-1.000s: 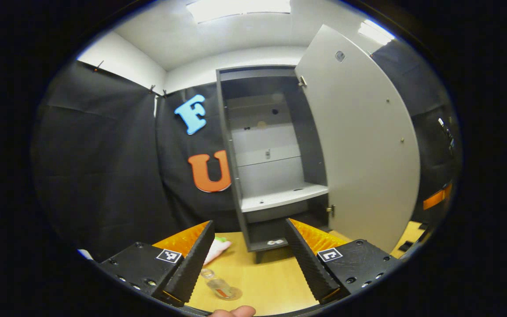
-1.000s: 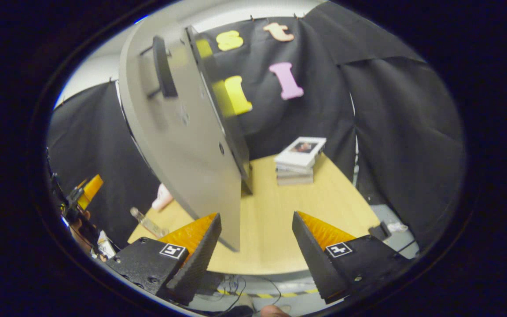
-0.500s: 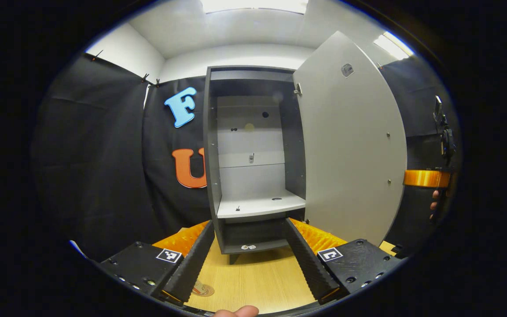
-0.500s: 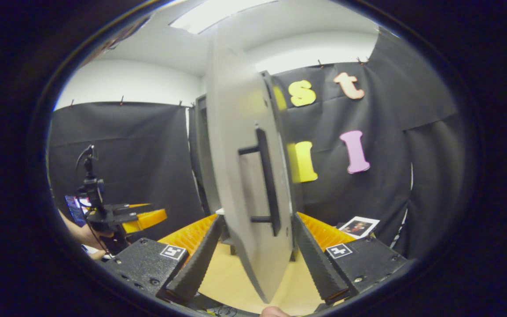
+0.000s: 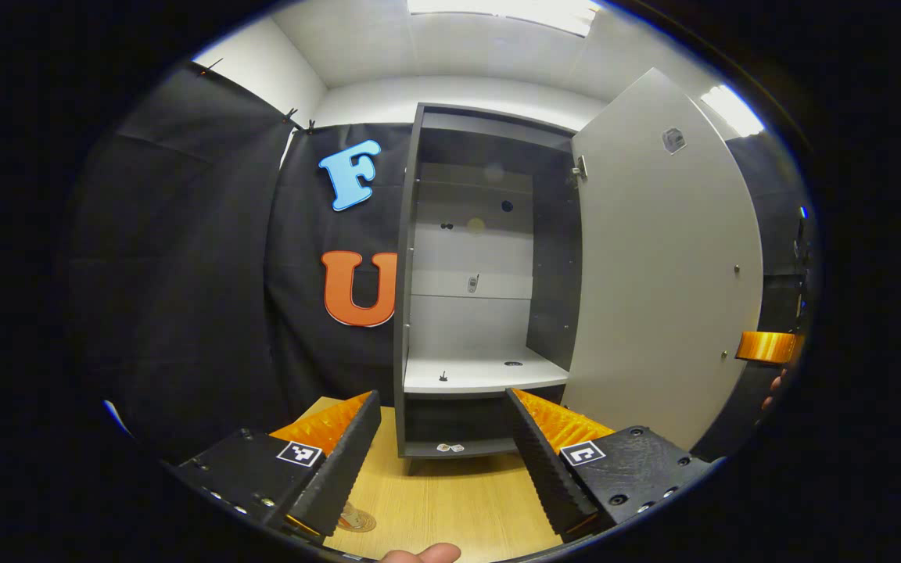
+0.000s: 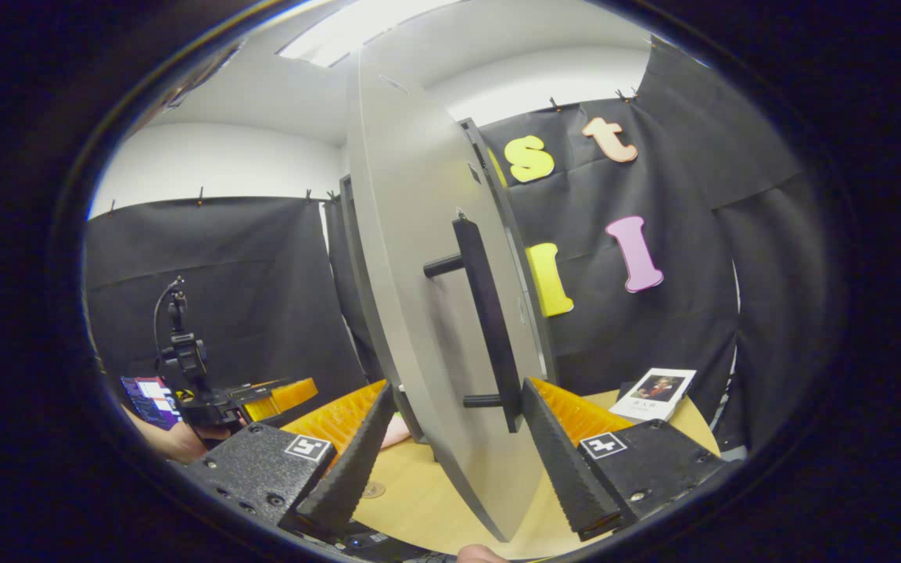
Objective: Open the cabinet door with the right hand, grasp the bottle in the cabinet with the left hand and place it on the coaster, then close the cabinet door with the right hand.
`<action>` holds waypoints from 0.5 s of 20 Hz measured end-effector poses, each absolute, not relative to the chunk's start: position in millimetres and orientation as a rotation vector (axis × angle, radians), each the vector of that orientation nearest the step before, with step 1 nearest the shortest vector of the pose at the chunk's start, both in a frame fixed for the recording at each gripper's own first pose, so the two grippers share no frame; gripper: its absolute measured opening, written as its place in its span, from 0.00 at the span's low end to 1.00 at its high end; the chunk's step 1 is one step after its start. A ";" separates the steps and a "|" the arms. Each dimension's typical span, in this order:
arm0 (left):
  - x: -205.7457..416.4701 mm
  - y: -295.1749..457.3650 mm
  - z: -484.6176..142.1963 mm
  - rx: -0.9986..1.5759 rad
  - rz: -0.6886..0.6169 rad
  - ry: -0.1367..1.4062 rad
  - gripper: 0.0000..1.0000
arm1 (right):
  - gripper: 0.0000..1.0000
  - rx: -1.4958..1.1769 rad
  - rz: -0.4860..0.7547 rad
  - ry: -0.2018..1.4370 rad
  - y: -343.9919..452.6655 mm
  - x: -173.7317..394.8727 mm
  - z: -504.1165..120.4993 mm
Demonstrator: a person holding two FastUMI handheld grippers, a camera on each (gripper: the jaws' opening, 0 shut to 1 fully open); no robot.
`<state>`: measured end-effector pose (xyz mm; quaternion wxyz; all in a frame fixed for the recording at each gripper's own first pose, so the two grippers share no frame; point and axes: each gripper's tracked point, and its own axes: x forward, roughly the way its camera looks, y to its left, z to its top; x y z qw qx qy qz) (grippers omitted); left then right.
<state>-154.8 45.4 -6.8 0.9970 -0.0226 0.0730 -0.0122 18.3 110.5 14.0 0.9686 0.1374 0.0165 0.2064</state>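
The grey cabinet [image 5: 410,258] stands open in the left gripper view, and its pale shelf [image 5: 482,375] holds no bottle. Its door [image 5: 665,274] is swung out to the right. My left gripper [image 5: 443,461] is open over the wooden table [image 5: 458,500]. A round coaster [image 5: 358,521] peeks out by its left finger; something clear stands on it, mostly hidden. In the right gripper view the door [image 6: 411,258] is seen nearly edge-on. My right gripper [image 6: 450,457] is open, its fingers on either side of the door's lower edge, just below the black handle [image 6: 488,320].
A stack of books [image 6: 654,389] lies on the table's far right, and a pink thing [image 6: 397,430] lies behind the door. The left gripper [image 6: 271,397], held by a hand, shows at the left. The right gripper's orange side [image 5: 767,346] shows past the door.
My left gripper has tipped up and squared to the cabinet, so the bottle and coaster slid out under its finger. My right gripper rose and closed in on the door's handle.
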 end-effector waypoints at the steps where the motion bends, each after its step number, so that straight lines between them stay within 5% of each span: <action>1: -153.6 46.8 -11.8 -0.046 -0.027 0.156 0.94 | 0.97 0.283 0.423 0.036 115.2 18.8 13.5; 10: -124.8 61.1 -48.5 -0.065 -0.051 0.224 0.94 | 1.00 0.307 0.516 0.086 160.9 37.7 18.6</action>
